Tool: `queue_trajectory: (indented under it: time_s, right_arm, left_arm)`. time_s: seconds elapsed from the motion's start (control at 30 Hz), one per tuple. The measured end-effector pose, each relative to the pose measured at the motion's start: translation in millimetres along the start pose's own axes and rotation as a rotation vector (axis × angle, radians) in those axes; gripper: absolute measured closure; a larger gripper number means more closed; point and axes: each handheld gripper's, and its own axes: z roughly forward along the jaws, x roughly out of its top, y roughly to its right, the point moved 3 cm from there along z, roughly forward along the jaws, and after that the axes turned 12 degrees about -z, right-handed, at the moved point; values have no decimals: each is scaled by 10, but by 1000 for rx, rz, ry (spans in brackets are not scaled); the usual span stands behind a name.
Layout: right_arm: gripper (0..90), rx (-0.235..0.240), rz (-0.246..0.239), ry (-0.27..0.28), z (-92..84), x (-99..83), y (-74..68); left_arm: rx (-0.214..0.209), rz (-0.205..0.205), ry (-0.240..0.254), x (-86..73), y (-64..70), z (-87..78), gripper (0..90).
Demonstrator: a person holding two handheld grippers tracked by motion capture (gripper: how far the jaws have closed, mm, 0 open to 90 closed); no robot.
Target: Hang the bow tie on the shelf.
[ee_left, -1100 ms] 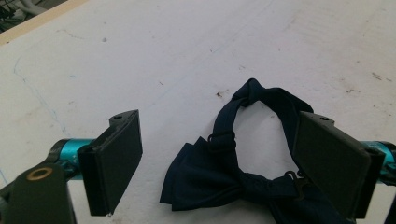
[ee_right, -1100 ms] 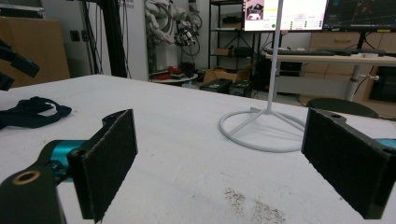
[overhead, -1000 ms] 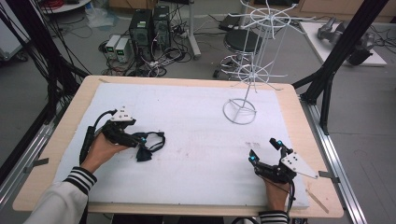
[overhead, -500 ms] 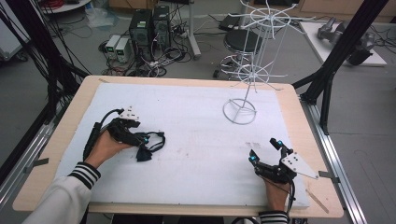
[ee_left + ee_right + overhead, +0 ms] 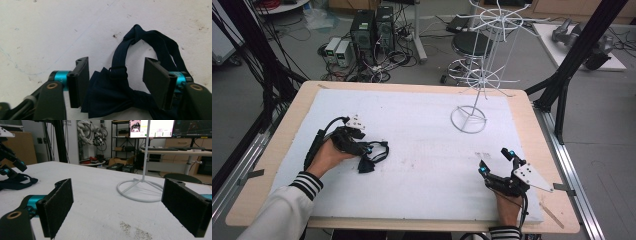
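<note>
A dark navy bow tie (image 5: 366,164) (image 5: 110,96) with its looped strap (image 5: 160,42) lies on the white board at the left. My left gripper (image 5: 363,151) (image 5: 116,80) sits low over it, jaws on either side of the bow. The jaws have just been closing, with the bow between them. A gap still shows beside the pads (image 5: 81,80), so I read it as open. My right gripper (image 5: 494,161) (image 5: 117,205) rests near the front right edge. It stands wide open with nothing between its jaws, which point toward the white wire stand (image 5: 478,87) (image 5: 145,150).
A white foam board (image 5: 422,125) covers the wooden table (image 5: 537,130). The wire stand's ring base (image 5: 455,121) sits at the back right. Black frame posts (image 5: 572,65) flank the table. Computers and cables lie on the floor behind.
The left gripper has edged a little toward the bow tie and its jaws have narrowed around it. The right gripper has not moved.
</note>
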Motion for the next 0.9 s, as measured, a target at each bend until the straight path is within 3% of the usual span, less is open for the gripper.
queue_trajectory:
  time_s: [0.3, 0.53, 0.9]
  right_arm:
    - [97, -3, -6, 3, 1, 0, 6]
    - [96, -3, -5, 5, 0, 0, 6]
    - [97, -3, -3, 4, -3, -1, 6]
  left_arm:
    - [2, 23, -45, 4, 33, 54, 548]
    - [8, 5, -63, -5, 35, 82, 614]
    - [9, -8, -92, -15, 27, 88, 791]
